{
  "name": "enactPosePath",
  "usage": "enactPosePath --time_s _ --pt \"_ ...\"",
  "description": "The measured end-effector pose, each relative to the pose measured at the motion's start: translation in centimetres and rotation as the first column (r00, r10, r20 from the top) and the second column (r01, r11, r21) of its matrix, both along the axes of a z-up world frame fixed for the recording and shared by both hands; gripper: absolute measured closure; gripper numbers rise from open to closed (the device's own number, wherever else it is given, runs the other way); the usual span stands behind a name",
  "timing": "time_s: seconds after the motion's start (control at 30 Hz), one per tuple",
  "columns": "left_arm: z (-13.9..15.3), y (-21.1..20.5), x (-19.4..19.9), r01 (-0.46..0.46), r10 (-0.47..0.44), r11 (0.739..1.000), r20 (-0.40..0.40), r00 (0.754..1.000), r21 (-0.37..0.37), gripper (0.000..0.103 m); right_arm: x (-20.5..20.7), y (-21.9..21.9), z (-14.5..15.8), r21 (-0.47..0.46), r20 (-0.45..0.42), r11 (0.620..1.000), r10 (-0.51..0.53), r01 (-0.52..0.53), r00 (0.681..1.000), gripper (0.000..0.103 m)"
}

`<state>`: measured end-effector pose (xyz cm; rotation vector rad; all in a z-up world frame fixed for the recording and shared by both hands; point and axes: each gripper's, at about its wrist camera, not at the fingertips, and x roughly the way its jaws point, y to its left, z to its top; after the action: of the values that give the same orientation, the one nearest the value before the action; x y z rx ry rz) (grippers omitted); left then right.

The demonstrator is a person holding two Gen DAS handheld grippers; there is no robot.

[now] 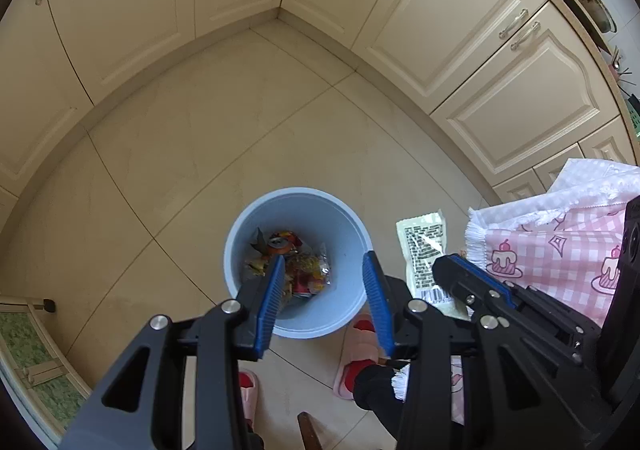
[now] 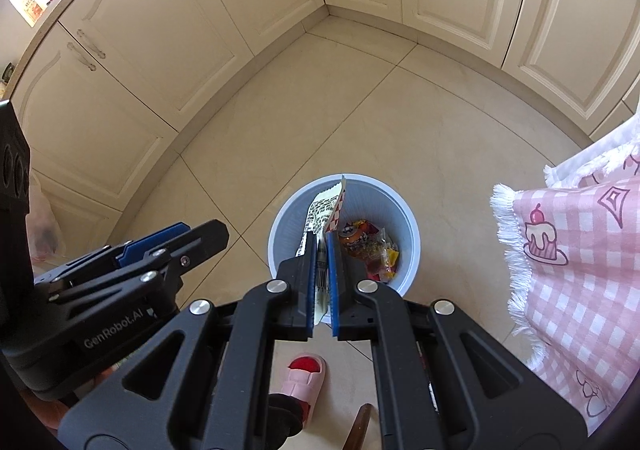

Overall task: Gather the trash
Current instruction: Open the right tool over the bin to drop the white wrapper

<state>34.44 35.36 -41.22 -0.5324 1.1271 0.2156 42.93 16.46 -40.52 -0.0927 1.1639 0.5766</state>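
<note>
A light blue trash bin stands on the tiled floor and holds colourful wrappers and a can. My left gripper is open and empty above the bin. My right gripper is shut on a cream snack packet with printed text, held over the bin's left rim. The same packet shows in the left wrist view, right of the bin, in the right gripper's fingers. The left gripper's fingers show at left in the right wrist view.
Cream kitchen cabinets line the corner behind the bin. A table with a pink checked cake-print cloth is at the right. The person's pink slippers stand just before the bin. A plastic bag lies at far left.
</note>
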Motion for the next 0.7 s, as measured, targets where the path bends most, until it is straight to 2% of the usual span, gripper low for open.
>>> enactPosePath --time_s 0.13,0.5,0.7 --pt "0.5 0.5 -0.6 -0.020 0.020 1.000 0.008 1.000 0.018 0.058 -0.1 0.6 0.5 0.005 0.011 1.000 0.011 -0.011 1.000 0.097" --pt "2.4 0.8 -1.8 -0.026 0.025 0.999 0.028 0.999 0.043 0.052 0.1 1.2 2.3 0.017 0.066 1.000 0.006 -0.007 0.998 0.092" --pt "5.8 -0.3 -3.3 -0.033 0.027 0.997 0.082 0.996 0.076 0.044 -1.0 -0.3 4.8 0.016 0.099 1.000 0.000 -0.002 0.995 0.090"
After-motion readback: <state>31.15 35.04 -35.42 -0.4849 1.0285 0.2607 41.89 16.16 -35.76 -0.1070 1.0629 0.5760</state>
